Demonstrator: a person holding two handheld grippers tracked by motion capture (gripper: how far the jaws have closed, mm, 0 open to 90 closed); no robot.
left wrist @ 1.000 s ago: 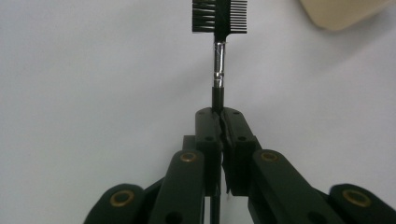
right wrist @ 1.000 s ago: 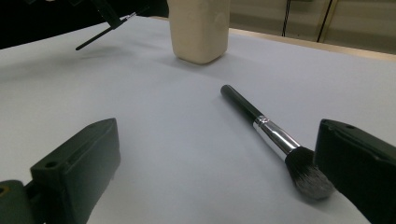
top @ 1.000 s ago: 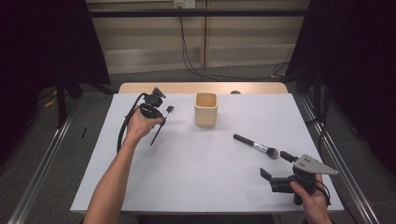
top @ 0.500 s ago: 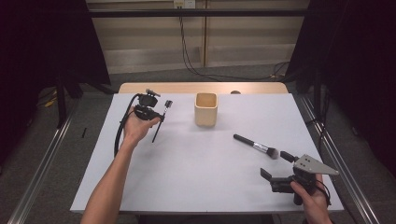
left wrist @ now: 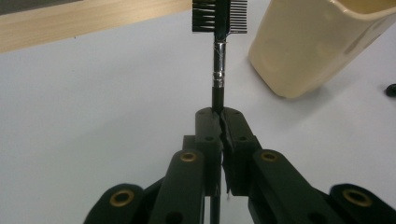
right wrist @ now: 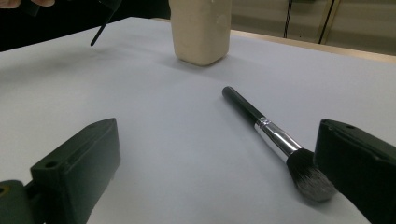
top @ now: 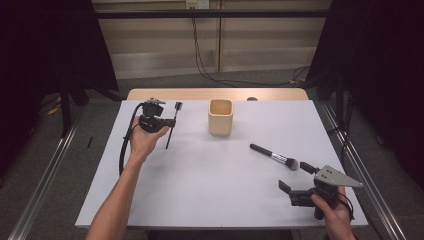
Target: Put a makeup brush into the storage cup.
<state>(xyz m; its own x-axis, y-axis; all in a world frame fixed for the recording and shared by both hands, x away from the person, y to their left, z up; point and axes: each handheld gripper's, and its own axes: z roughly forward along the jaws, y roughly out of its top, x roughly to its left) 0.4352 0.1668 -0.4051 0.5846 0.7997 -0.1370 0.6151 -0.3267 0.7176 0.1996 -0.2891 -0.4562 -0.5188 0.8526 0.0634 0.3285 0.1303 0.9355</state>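
My left gripper [top: 170, 122] is shut on the handle of a thin black brow brush [top: 173, 125], left of the cream cup [top: 220, 116]. The brush's comb-and-bristle head [left wrist: 219, 16] points toward the table's far edge, and the cup [left wrist: 317, 42] stands just to its right. In the left gripper view the jaws [left wrist: 219, 117] are pressed together around the brush stem. A larger makeup brush [top: 274, 156] with a silver ferrule lies flat on the table. My right gripper [top: 296, 176] stands open beside its bristle end, and its jaws [right wrist: 219, 163] flank the bristles [right wrist: 310, 179] without touching them.
The white table [top: 210, 200] has a wooden strip [top: 190, 94] along its far edge. A black cable [top: 122, 150] trails from the left gripper along the forearm. Metal rails run along the floor on both sides of the table.
The left hand has shifted slightly with the brow brush in its grip, and the brush's head sits a little farther toward the far edge. The right gripper has kept still.
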